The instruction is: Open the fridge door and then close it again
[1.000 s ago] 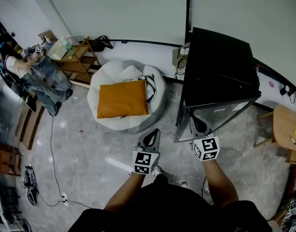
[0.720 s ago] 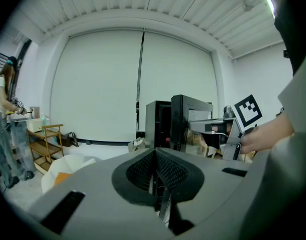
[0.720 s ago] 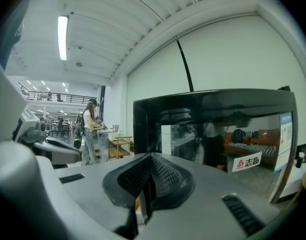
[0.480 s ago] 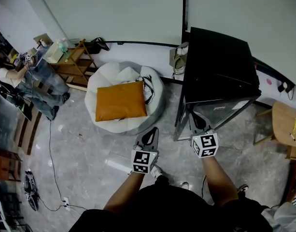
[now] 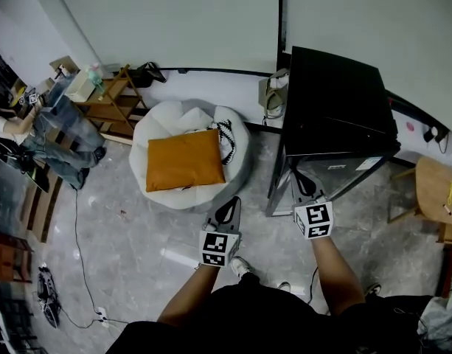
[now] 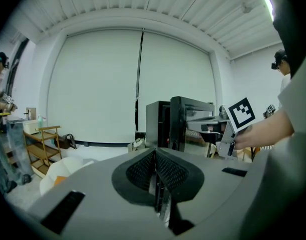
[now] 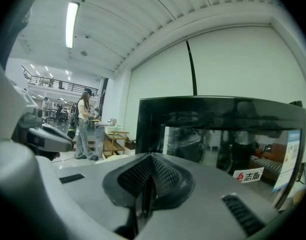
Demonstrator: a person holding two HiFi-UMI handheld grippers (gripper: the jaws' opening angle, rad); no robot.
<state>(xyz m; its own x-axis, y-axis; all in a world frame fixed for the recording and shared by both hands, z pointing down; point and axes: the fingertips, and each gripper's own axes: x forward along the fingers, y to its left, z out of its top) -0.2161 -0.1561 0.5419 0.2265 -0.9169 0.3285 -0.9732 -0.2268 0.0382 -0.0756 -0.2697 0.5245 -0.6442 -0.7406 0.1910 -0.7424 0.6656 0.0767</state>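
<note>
The black fridge [image 5: 336, 102] stands against the back wall, and its glass door [image 5: 332, 174] looks closed. My right gripper [image 5: 303, 186] is held just in front of the door's lower left part, jaws shut and empty. In the right gripper view the gripper [image 7: 152, 157] points at the glass door [image 7: 227, 134], which fills the frame. My left gripper [image 5: 227, 212] hovers over the floor to the left of the fridge, shut on nothing. In the left gripper view the gripper [image 6: 155, 153] has the fridge [image 6: 180, 124] ahead and the right gripper's marker cube [image 6: 241, 113] to the right.
A white beanbag [image 5: 161, 127] with an orange cushion [image 5: 183, 159] lies left of the fridge. Beyond it stand a wooden shelf [image 5: 111, 98] and a person [image 5: 52, 124]. A wooden stool [image 5: 436, 190] is at the right. A cable [image 5: 78, 249] crosses the floor.
Both grippers have edged a little toward the fridge, still shut. The person at the far left has shifted position. The fridge door looks the same.
</note>
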